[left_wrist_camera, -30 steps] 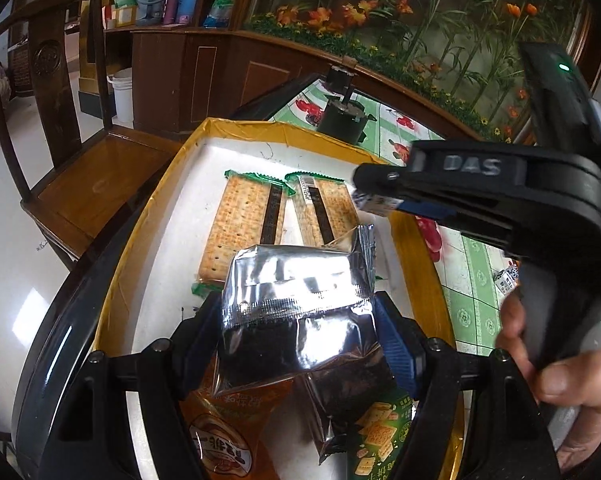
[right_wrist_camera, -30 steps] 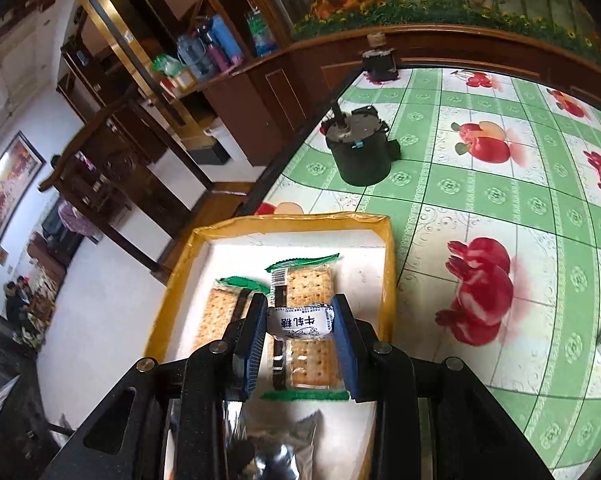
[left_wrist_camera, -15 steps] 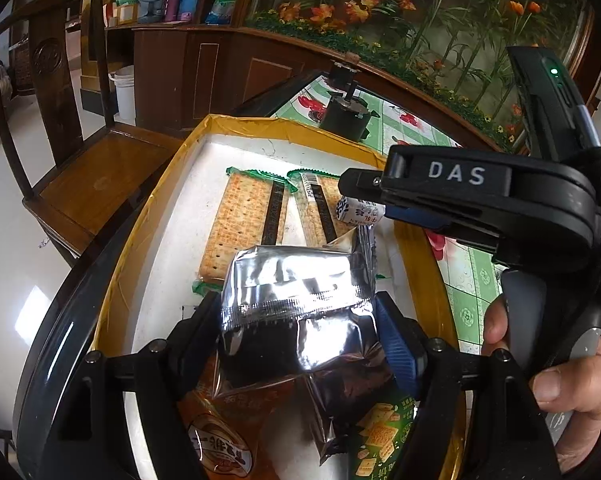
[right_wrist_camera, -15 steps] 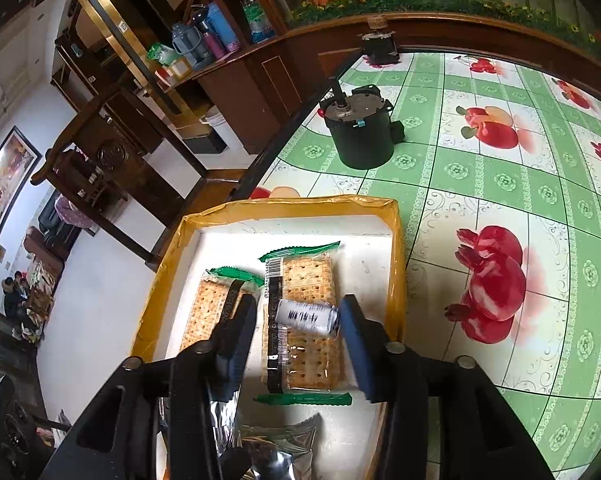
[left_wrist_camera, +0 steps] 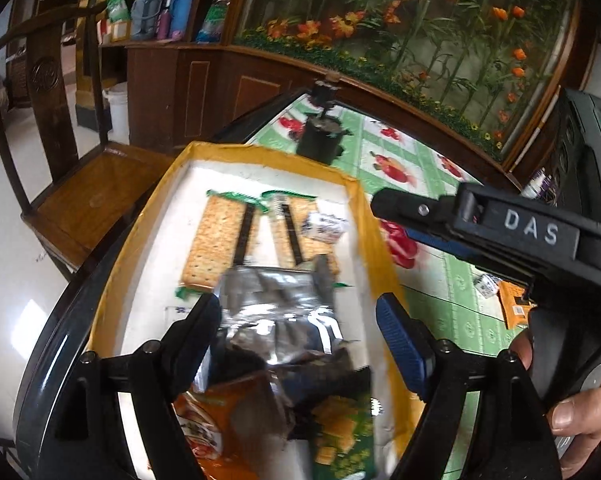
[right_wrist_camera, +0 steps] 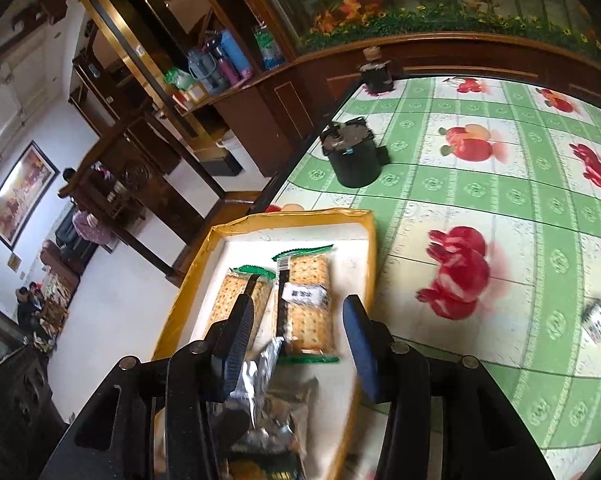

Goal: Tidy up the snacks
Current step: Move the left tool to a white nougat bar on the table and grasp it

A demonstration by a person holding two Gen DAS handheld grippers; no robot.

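Observation:
A white tray with a yellow rim [left_wrist_camera: 168, 176] [right_wrist_camera: 368, 240] holds two cracker packs [left_wrist_camera: 216, 236] [right_wrist_camera: 308, 300]. A small white candy [left_wrist_camera: 326, 226] [right_wrist_camera: 305, 294] lies on the right cracker pack. A silver foil snack bag [left_wrist_camera: 276, 300] [right_wrist_camera: 260, 380] lies in the tray between my left gripper's [left_wrist_camera: 300, 332] open fingers, apart from them. An orange pack [left_wrist_camera: 216, 416] and a green pack [left_wrist_camera: 340, 432] lie under it. My right gripper [right_wrist_camera: 298, 328] is open and empty above the tray, and it shows in the left wrist view [left_wrist_camera: 480, 224].
The tray sits at the edge of a table with a green fruit-pattern cloth [right_wrist_camera: 500, 184]. A black round device [right_wrist_camera: 354, 160] [left_wrist_camera: 320, 140] stands beyond the tray. Small packets [right_wrist_camera: 600, 320] [left_wrist_camera: 512, 304] lie on the cloth at right. A wooden chair [left_wrist_camera: 84, 184] stands left.
My right gripper opened, dropped the white candy onto the right cracker pack and pulled back to the right. My left gripper opened and let go of the silver foil bag.

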